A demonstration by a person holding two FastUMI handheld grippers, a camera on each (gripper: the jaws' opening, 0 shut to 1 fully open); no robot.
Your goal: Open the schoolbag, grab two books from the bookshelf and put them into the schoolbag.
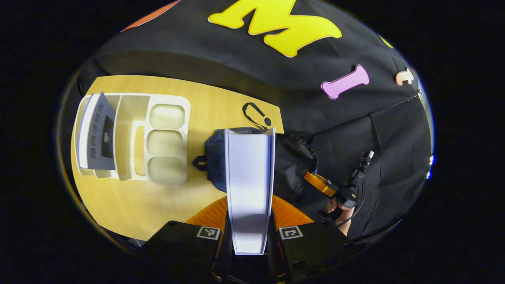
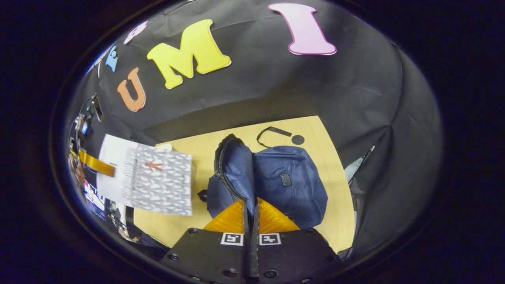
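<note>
L claw clamps a book edge-on above the schoolbag mid-counter, R claw pinches the bag's zipper flap open; bookshelf at 9 o'clock holds another book; next: lower the held book into the opening.

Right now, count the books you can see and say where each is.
2. One book is clamped in the left gripper above the schoolbag; another book stands in the bookshelf. Others may be hidden.
</note>
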